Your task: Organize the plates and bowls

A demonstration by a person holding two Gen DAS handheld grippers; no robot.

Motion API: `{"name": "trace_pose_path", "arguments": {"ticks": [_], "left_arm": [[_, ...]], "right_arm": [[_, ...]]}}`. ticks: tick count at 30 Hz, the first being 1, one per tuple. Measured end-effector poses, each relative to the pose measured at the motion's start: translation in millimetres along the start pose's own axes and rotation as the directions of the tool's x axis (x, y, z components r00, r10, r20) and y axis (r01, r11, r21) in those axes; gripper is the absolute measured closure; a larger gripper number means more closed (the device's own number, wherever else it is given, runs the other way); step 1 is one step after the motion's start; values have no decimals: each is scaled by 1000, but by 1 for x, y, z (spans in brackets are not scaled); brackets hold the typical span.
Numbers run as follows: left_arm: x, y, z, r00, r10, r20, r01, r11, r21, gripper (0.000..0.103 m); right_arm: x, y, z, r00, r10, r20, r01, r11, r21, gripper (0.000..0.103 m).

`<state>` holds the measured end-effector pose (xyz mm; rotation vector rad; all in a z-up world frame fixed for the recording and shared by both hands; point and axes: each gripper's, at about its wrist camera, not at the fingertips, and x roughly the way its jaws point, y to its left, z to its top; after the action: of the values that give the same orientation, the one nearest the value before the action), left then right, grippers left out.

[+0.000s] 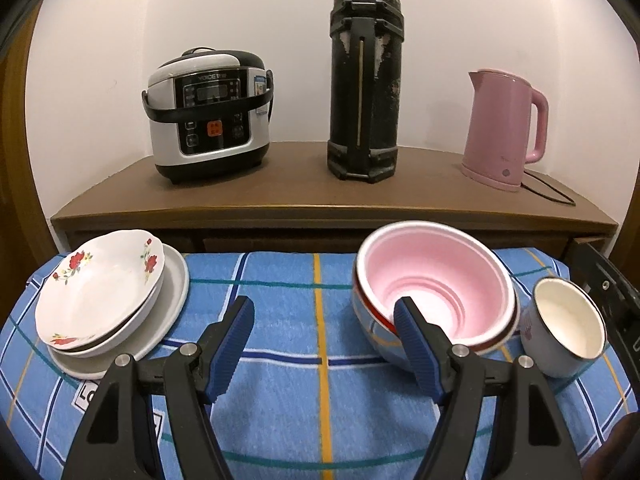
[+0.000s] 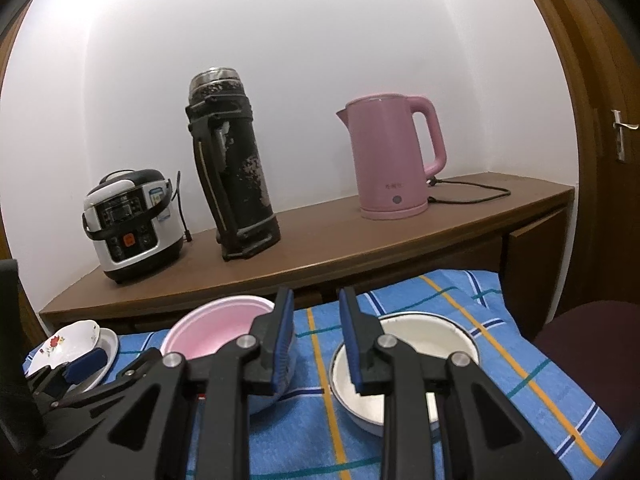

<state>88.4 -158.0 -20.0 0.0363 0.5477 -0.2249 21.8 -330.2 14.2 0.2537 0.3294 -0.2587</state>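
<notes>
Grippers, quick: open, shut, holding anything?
Left gripper: open, empty, above the cloth.
Right gripper: open, narrower gap, holding nothing.

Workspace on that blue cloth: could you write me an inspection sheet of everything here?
Surface: blue checked cloth over a table.
Job's things: flowered dish stacked on white plates; pink bowl nested in a blue bowl; white enamel cup beside it.
Clutter: rice cooker, black flask and pink kettle on the wooden sideboard.
Grippers: left gripper open, empty; right gripper open, empty.
Cables: kettle cord on sideboard.
Surroundings: white wall, wooden door.
</notes>
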Motion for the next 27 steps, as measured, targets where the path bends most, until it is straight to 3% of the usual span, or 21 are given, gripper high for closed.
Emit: {"name": "trace_pose_path", "arguments": {"ticks": [27], "left_arm": [[-42,-33,-18,995,-88,-45,91,993,72,29]], "right_arm": [[-33,-37,-13,973,-126,-193,136,990,39,78]]}}
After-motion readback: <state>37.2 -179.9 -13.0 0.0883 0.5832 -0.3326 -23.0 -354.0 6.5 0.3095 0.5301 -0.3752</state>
